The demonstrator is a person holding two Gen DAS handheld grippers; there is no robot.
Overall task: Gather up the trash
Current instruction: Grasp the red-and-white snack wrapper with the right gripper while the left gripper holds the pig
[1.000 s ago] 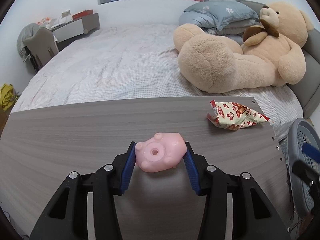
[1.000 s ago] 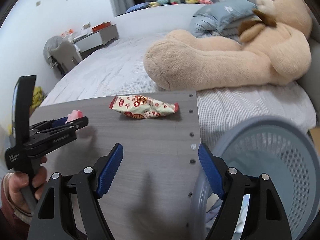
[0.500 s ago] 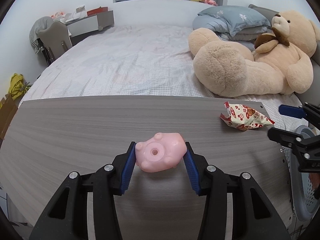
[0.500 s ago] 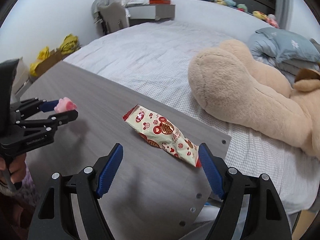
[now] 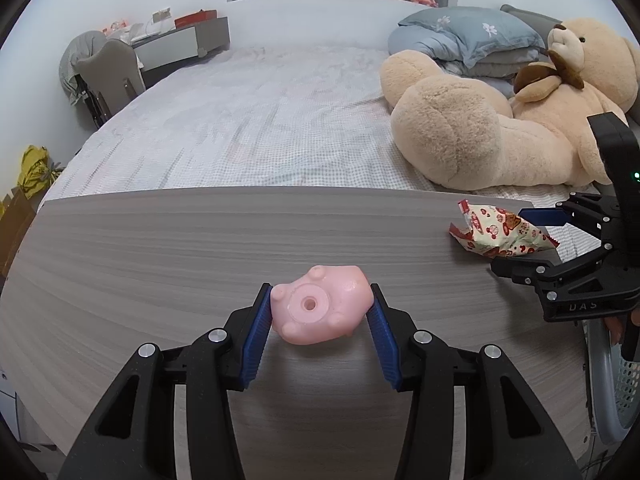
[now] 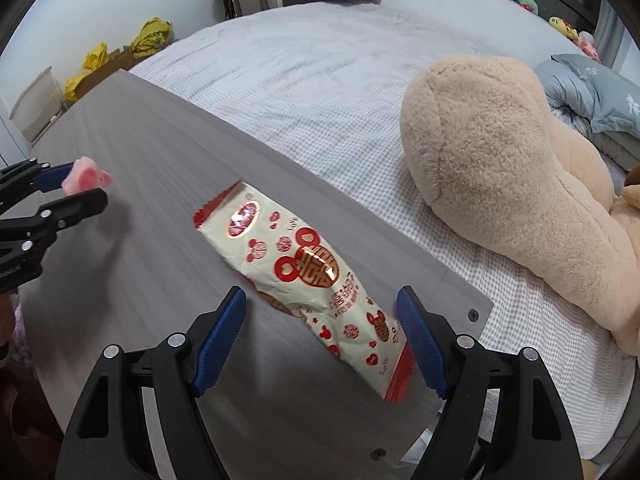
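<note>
Your left gripper (image 5: 318, 314) is clamped on a pink toy (image 5: 319, 310), its blue pads (image 5: 256, 334) pressing both sides, holding it over the near middle of the grey table (image 5: 160, 248). Your right gripper (image 6: 320, 336) hangs with its jaws spread wide over the wrapper (image 6: 308, 280); the wrapper's near end lies between the pads (image 6: 218, 336), which do not press it. The wrapper, white with red prints, lies flat at the table's far right corner, close to the edge. A mesh bin (image 5: 616, 384) stands just past the table's right end. Beyond the table is a bed (image 5: 256, 120), with a big teddy bear (image 5: 500, 120) lying on its right side against grey pillows (image 5: 464, 36).
</note>
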